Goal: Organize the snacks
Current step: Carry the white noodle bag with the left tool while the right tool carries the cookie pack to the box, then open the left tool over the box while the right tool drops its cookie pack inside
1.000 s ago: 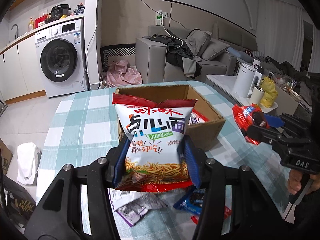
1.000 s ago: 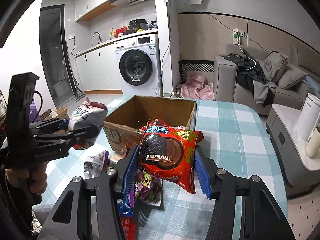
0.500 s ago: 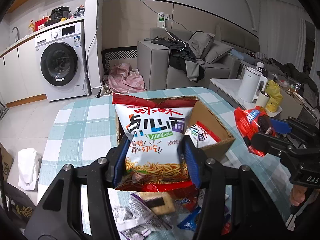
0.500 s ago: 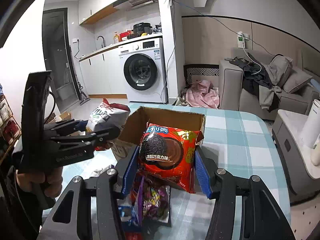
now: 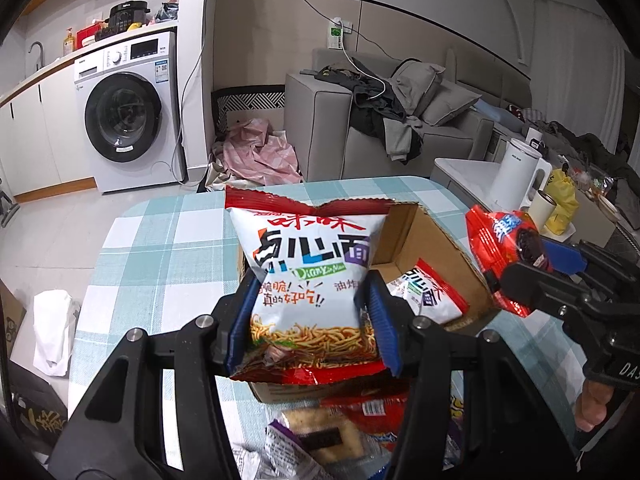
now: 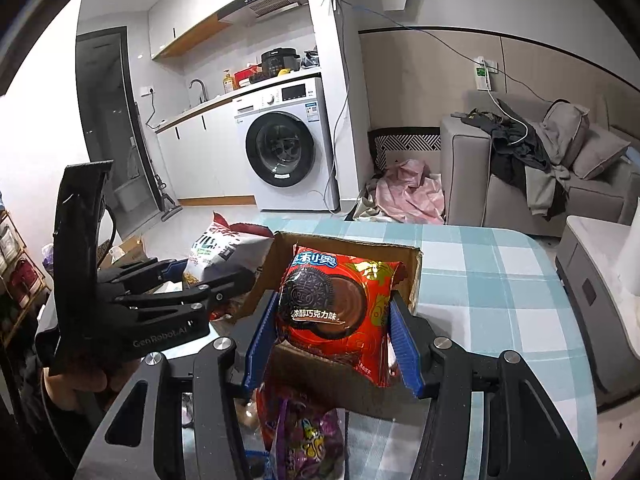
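**Two snack bags arriving over the box**

The left gripper (image 5: 310,320) pinches a white noodle-snack bag (image 5: 308,272) by its lower part, the blue pads pressed into both sides. The right gripper (image 6: 334,340) pinches a red Oreo bag (image 6: 336,312) in the same way. Both bags hang upright, above the near wall of the cardboard box (image 5: 436,240), which stands on the checked table (image 5: 160,248).

To do this step well, I think each bag should be carried past the near wall until it is clearly over the open inside of the box, then lowered before the pads release. The two grippers are near each other, so it seems better to release one bag first and move that hand away. A tall, puffy bag may catch on the rim if it is dropped too early.

Inside the box lies one small noodle packet (image 5: 428,292), leaning in the right corner; the rest of the floor is hidden by the held bags. Just before the box, loose wrappers (image 5: 320,436) are waiting on the table.
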`<state>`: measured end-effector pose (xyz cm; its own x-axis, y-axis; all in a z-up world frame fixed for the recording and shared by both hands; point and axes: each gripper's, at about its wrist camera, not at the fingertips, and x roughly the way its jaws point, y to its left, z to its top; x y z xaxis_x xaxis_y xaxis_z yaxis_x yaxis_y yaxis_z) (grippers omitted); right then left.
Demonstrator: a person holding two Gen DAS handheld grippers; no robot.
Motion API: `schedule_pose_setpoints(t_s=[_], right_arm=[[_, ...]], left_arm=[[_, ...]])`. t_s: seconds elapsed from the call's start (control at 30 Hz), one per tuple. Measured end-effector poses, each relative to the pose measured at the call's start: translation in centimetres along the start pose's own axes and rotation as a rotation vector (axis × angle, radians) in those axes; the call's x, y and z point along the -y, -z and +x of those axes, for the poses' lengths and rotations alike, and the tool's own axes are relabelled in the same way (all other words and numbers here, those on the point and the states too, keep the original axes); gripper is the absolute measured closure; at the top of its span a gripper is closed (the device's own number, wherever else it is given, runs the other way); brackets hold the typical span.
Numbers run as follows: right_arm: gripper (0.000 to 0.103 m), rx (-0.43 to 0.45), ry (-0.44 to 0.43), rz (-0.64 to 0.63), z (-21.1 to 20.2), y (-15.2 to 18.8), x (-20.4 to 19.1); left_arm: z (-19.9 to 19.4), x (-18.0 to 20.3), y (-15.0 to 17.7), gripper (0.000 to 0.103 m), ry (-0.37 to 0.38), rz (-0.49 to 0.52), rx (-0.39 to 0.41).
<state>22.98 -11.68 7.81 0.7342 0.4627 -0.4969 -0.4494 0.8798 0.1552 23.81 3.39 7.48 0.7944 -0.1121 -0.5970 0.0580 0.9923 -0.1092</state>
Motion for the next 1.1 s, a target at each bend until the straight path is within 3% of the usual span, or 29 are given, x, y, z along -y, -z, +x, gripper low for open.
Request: schedule_pose_setpoints(t_s=[0.8,1.1], right_arm=[[0.049,-0.038,0.004,0.072,5.2,-0.3,2.4],[0.049,-0.056,0.009,0.080,6.7,-0.1,3.3]], left_arm=[[7.5,-0.2,-2.4,0.057,-0.022,0.016,-0.039],[10.0,1.1,-1.6,0.061,-0.002,0.030,-0.081]])
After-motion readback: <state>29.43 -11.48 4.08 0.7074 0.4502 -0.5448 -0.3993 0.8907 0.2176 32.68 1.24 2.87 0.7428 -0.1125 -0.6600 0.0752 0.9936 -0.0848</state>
